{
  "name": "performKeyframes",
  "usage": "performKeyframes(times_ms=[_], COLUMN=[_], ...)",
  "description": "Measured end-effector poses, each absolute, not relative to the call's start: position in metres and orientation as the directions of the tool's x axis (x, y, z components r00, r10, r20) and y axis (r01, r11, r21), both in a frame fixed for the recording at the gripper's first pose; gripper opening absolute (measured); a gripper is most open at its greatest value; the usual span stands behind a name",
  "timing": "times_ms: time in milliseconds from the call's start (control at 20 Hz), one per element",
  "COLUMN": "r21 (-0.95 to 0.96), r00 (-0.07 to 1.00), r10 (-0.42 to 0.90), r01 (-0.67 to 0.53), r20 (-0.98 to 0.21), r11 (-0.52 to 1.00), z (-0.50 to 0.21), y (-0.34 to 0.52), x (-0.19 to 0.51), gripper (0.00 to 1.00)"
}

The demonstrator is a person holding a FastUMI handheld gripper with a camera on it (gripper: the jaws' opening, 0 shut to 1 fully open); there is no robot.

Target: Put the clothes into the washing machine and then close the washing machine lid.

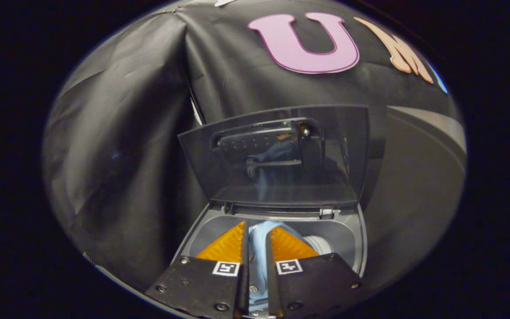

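tongs pointing down into the open washing machine, clamped narrowly on pale blue cloth, lid upright.

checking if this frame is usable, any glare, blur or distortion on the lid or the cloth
Gripper view: fisheye bends the upright smoky translucent lid and grey washing machine tub rim; the lid mirrors the gripper and cloth, with no harsh glare; the light blue cloth pinched between the fingers is sharp; dim booth, soft shadows.

My gripper pinches soft pale-blue cloth over the washing machine's smooth matt plastic rim; its lid is glossy, smoky, reflective.
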State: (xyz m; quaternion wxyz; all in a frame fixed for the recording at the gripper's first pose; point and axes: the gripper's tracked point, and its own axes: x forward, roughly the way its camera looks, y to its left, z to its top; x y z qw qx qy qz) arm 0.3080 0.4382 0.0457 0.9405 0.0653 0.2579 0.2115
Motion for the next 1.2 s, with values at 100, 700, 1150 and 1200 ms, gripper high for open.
performKeyframes(times_ms=[100,700,1150,1200], r21=[0.267,0.258,0.208,0.202], r00=[0.782,0.813,0.857,0.863], r10=[0.444,0.446,0.412,0.409], r01=[-0.358,-0.371,-0.362,-0.362], r20=[-0.438,-0.373,-0.310,-0.298], r11=[0.894,0.892,0.909,0.910], z=[0.045,0.086,0.133,0.139], y=[0.440,0.431,0.429,0.431], x=[0.315,0.321,0.353,0.359], gripper=[0.25,0.60,0.97,0.97])
